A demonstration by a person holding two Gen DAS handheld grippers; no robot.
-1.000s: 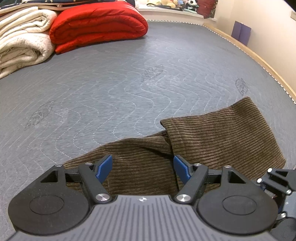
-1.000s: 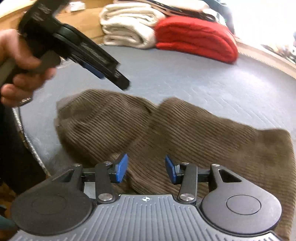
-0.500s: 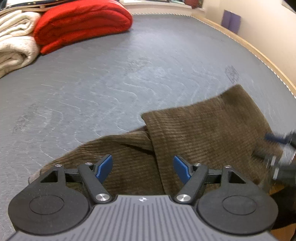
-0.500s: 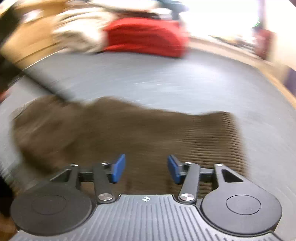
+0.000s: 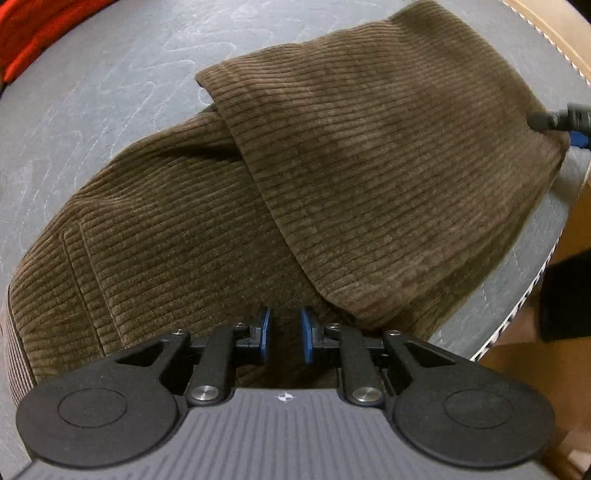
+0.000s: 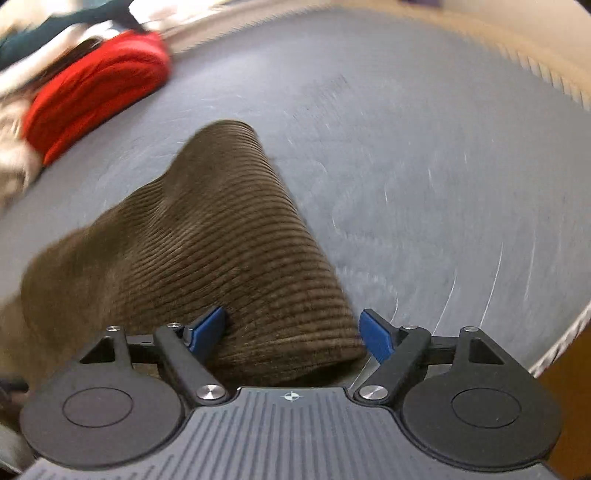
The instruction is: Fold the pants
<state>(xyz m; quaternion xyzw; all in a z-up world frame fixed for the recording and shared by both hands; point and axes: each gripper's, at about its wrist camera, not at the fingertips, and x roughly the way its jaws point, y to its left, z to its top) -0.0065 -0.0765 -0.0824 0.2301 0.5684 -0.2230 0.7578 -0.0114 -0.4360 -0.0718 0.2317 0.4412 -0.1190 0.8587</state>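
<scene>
Brown corduroy pants [image 5: 314, 177] lie partly folded on the grey quilted mattress [image 5: 122, 74], close to its near edge. In the left wrist view their long axis runs from lower left to upper right; the right-hand part is doubled over the left-hand part, its folded edge crossing diagonally, and the far end points toward the pale bed border [image 5: 550, 33] at the upper right.

The left gripper [image 5: 284, 334] sits low over the near edge of the cloth, its blue fingers [image 5: 263, 332] drawn close with a narrow gap; whether cloth is pinched between them cannot be told. The right gripper [image 6: 291, 332] has its blue fingers [image 6: 375, 334] spread wide on either side of the end of the pants [image 6: 221, 251], not clenched on it. From here the cloth stretches away toward the upper left.

A red folded blanket [image 6: 92, 88] lies at the far side of the mattress [image 6: 424, 166], well apart from the pants. The right wrist view, though blurred, shows pale bedding [image 6: 14, 155] beside it. Only the left wrist view shows the other gripper's tip [image 5: 561, 120] at the cloth's right edge.
</scene>
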